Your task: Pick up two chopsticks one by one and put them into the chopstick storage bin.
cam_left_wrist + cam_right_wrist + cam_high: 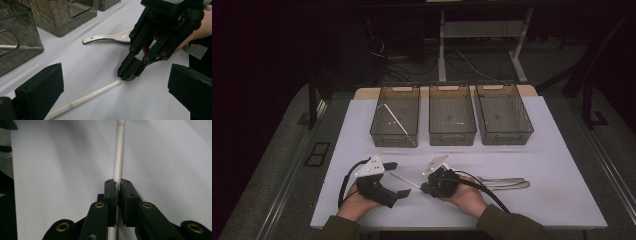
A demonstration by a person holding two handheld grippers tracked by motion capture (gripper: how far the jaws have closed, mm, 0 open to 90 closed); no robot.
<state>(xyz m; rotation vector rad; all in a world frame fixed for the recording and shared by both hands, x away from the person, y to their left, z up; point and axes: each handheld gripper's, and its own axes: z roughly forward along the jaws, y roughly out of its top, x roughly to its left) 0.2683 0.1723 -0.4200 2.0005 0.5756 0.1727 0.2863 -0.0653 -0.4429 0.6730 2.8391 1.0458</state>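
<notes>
My right gripper (117,185) has its two black jaws pinched tight on a thin white chopstick (119,152); in the right gripper view the stick runs straight up from between the pads and lies flat on the white table (50,170). No earlier look to compare, so I report only the clamp as it stands. From the high view the right gripper (424,188) sits near the front edge of the table (552,165), a little right of the middle, and the chopstick (404,181) stretches from it toward my left gripper (398,180), which rests close to the front edge, left of centre. In the left gripper view the left gripper's jaws stand wide apart with nothing between the pads; the chopstick (87,96) passes across the table ahead of them, and the right gripper (131,72) bites down on its far end. Just behind my right hand (467,196) lie white spoons (504,183), side by side on the table, toward the right edge; one spoon (107,38) shows in the left gripper view beyond the right gripper. Along the back edge stand three smoky clear bins in a row: the left bin (395,134) holds another white stick (396,122) leaning across it, then the middle bin (452,135) and the right bin (507,134).
</notes>
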